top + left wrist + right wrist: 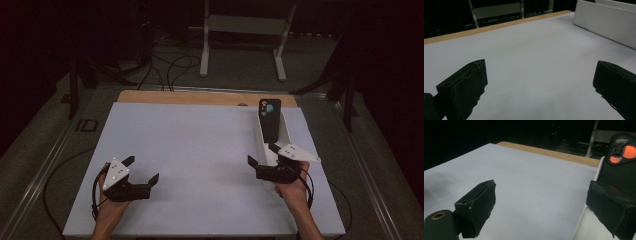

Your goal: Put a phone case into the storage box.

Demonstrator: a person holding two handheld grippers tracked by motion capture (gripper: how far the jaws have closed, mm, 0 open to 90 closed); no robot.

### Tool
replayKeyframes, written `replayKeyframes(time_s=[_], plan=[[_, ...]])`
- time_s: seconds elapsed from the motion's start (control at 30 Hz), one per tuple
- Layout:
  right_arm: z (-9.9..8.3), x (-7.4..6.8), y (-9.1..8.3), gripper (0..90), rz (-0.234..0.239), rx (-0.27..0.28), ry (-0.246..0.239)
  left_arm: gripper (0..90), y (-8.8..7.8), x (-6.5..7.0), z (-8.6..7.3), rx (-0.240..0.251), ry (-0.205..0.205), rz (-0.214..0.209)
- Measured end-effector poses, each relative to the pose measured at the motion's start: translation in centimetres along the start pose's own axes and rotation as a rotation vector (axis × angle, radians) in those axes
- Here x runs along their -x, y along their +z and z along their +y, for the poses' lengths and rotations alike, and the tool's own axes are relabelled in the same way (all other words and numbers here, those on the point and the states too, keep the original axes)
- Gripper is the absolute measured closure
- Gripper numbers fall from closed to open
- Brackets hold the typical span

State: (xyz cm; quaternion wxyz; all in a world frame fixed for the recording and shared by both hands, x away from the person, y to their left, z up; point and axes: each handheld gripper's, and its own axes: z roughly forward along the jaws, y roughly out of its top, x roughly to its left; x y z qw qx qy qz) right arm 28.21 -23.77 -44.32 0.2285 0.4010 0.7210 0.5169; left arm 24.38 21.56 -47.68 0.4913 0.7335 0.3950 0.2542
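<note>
On the left of the pale grey table top point(200, 165), the left gripper point(146, 169) hovers with its 2 jaws spread wide and nothing between them. Farther right, the right gripper point(260, 154) is likewise agape and empty, just beside the white open tray point(286, 131). A black remote-like device with coloured buttons point(270, 120) leans upright in that tray, so I judge that no handling has started.

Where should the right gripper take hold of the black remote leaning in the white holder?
Probably by its two long edges at mid-body, below the buttons. The black remote stands tilted against the white holder, so the open right gripper, already just in front, could come from the person's side.
</note>
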Motion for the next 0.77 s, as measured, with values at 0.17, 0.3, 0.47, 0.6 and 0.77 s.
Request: replayKeyframes(time_s=[0.17, 0.3, 0.47, 0.6, 0.77], plan=[[-1.1, -0.4, -0.1, 8.7, 0.02, 0.01, 0.005, 0.0, -0.1, 0.0, 0.0, 0.004, 0.002, 0.0], [-1.9, -0.7, -0.3, 8.6, 0.034, 0.028, -0.005, 0.0, -0.1, 0.1, 0.0, 0.003, 0.005, 0.0], [-2.5, -0.9, -0.6, 8.7, 0.04, 0.063, -0.012, 0.0, -0.2, 0.2, 0.0, 0.008, 0.01, 0.0], [-2.8, -1.1, -0.7, 8.7, 0.048, 0.075, -0.007, 0.0, -0.1, 0.2, -0.2, 0.004, 0.016, -0.003], [-2.9, -1.4, -0.6, 8.7, 0.05, 0.073, -0.017, 0.0, -0.1, 0.2, -0.3, 0.0, 0.018, -0.004]])
